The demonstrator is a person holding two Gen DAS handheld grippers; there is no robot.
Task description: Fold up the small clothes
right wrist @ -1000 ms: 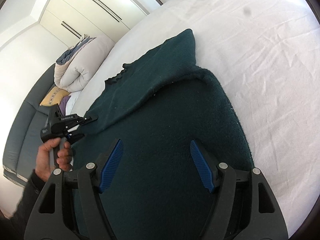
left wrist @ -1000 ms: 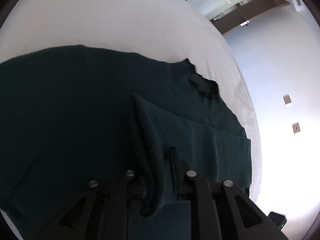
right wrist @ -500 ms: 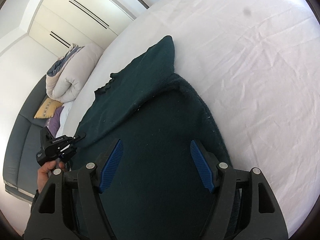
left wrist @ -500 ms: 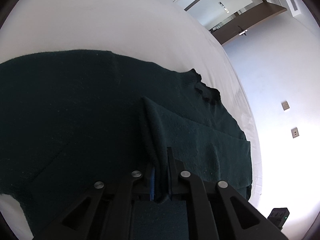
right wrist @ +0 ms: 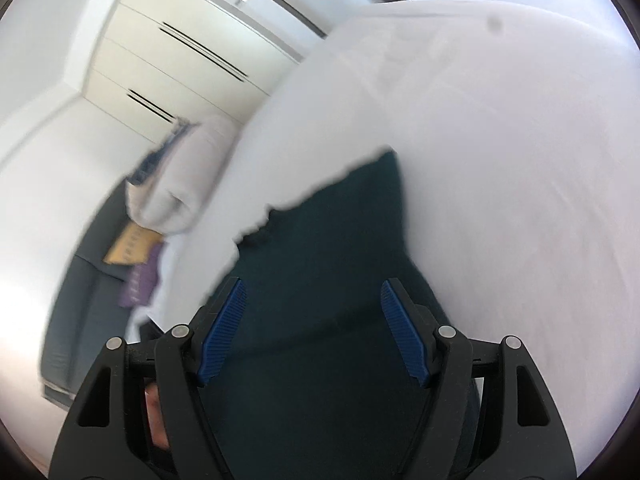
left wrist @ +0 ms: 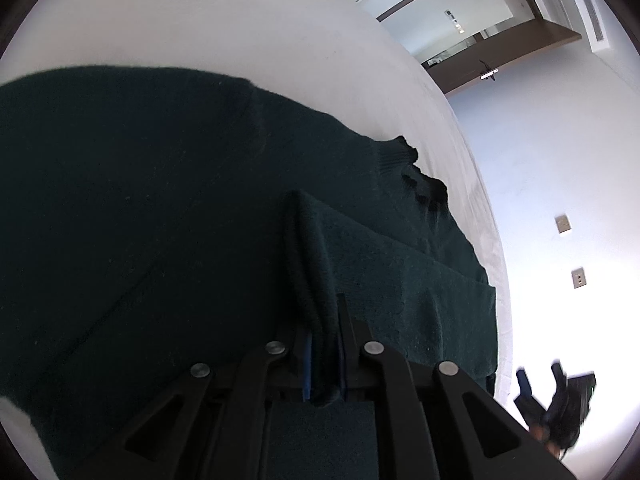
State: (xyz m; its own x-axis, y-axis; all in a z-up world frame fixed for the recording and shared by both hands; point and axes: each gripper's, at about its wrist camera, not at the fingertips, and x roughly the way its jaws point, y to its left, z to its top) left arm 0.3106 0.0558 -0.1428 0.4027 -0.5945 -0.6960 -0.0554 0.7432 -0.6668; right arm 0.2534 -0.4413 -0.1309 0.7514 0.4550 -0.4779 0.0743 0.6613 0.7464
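The left gripper is pinching a raised fold of the dark green sweater. Its jaws are pressed almost together, and the knitted cloth is standing between the two blue pads like a narrow ridge that is running away from the camera. On the left of this ridge the body of the sweater is lying flat and wide on the white bed sheet. On the right of the ridge a folded part is lying on top of the body, and behind it the ribbed collar is showing near the edge of the bed. In the lower right corner of this view the right gripper is appearing small and blurred.

In the right wrist view, which is blurred, the right gripper is hanging over the sweater with its jaws spread wide. Its blue pads are holding nothing, and whether they are touching the cloth under them I cannot tell. The sweater is lying on the white sheet. Far on the left, a rolled light duvet is resting on a dark sofa, beside a yellow cushion.
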